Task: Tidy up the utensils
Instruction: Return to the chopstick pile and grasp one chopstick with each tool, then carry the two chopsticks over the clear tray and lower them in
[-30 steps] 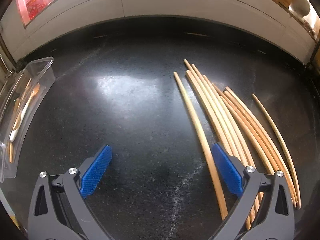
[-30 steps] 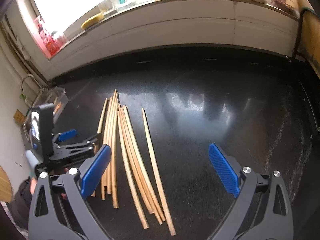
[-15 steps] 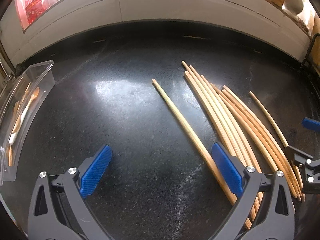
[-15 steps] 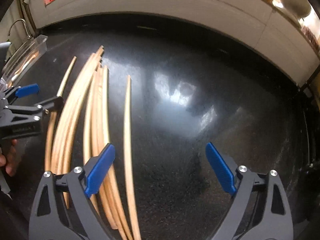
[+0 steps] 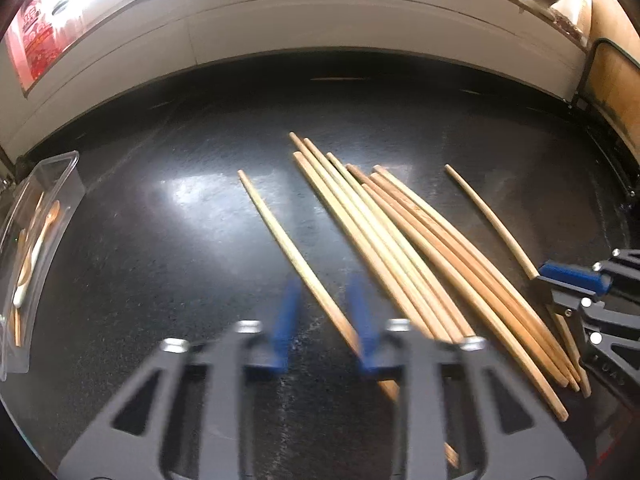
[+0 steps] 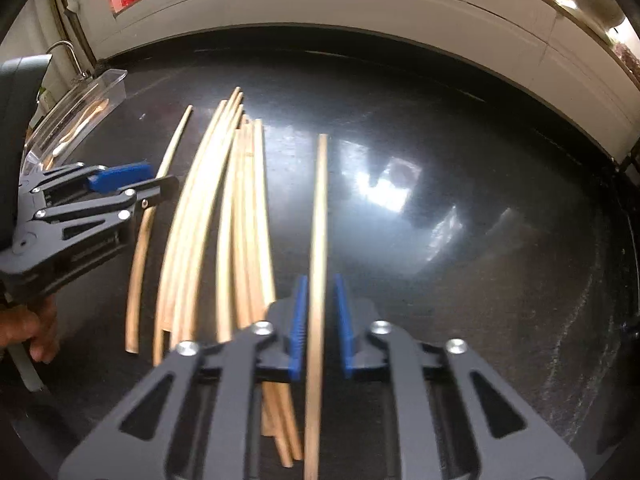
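Observation:
Several long wooden chopsticks [image 5: 404, 240] lie in a loose bundle on the black counter [image 5: 160, 248]. One chopstick [image 5: 292, 256] lies apart at the left of the bundle. My left gripper [image 5: 326, 320] straddles its near part with the jaws narrowed and blurred, a gap still showing. Another single chopstick [image 6: 318, 240] lies at the right of the bundle [image 6: 224, 220] in the right wrist view. My right gripper [image 6: 320, 320] has its blue pads [image 6: 299, 320] close on either side of it.
A clear plastic tray [image 5: 40, 240] holding wooden spoons stands at the counter's left edge; it also shows in the right wrist view [image 6: 80, 116]. A white tiled wall [image 5: 320, 20] runs along the back. A dark rack [image 5: 608, 92] stands at the right.
Both grippers' jaws have narrowed from wide open around a chopstick each. The left-hand chopstick has swung away from the bundle. The right gripper has shifted over the rightmost chopstick.

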